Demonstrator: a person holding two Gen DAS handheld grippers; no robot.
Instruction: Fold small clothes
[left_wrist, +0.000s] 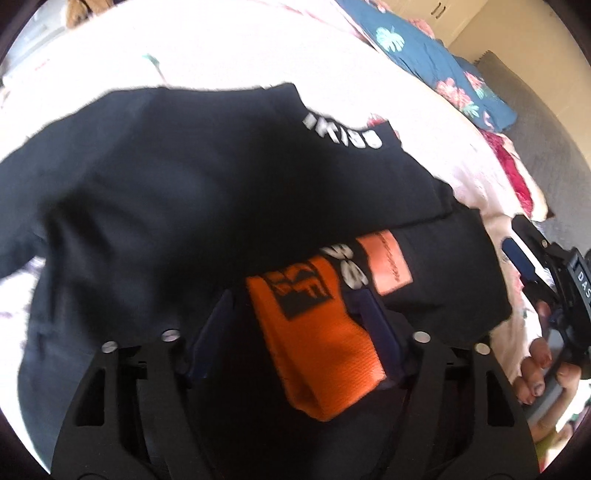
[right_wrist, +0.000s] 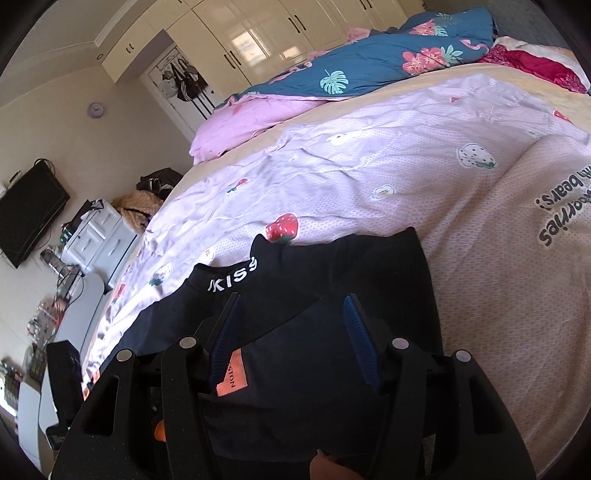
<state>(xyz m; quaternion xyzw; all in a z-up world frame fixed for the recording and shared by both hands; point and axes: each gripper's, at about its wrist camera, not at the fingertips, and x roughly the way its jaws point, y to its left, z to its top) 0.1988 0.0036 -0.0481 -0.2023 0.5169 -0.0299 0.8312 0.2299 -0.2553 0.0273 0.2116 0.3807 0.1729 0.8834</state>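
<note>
On the pale pink strawberry-print bedspread (right_wrist: 369, 155) lies the black cotton garment with white lettering at its collar (left_wrist: 147, 206), partly folded, its salmon rectangular label (left_wrist: 388, 267) facing up near the folded edge. Beside that label, on the garment's near side, sits the bright orange fabric piece with a black printed mark (left_wrist: 314, 332).

Left gripper (left_wrist: 291, 332) set low over the garment, jaws about half open, dark blue pads (left_wrist: 376, 332) to either side of the orange piece; blurred, so cannot tell whether the pads press on it or only flank it.

Right gripper (right_wrist: 295, 343) also about half open, above the garment's near edge, blue ribbed pads (right_wrist: 360, 339) well apart, nothing clamped between them; salmon label showing just beside the left-hand pad. Seen from the left wrist view at the garment's right edge, held by a hand (left_wrist: 543, 365).

Beyond the garment, farther up the bedspread, a teal floral quilt (right_wrist: 369, 62) bunched beside a pink pillow (right_wrist: 251, 118). Behind those, cream wardrobe doors (right_wrist: 258, 37).
</note>
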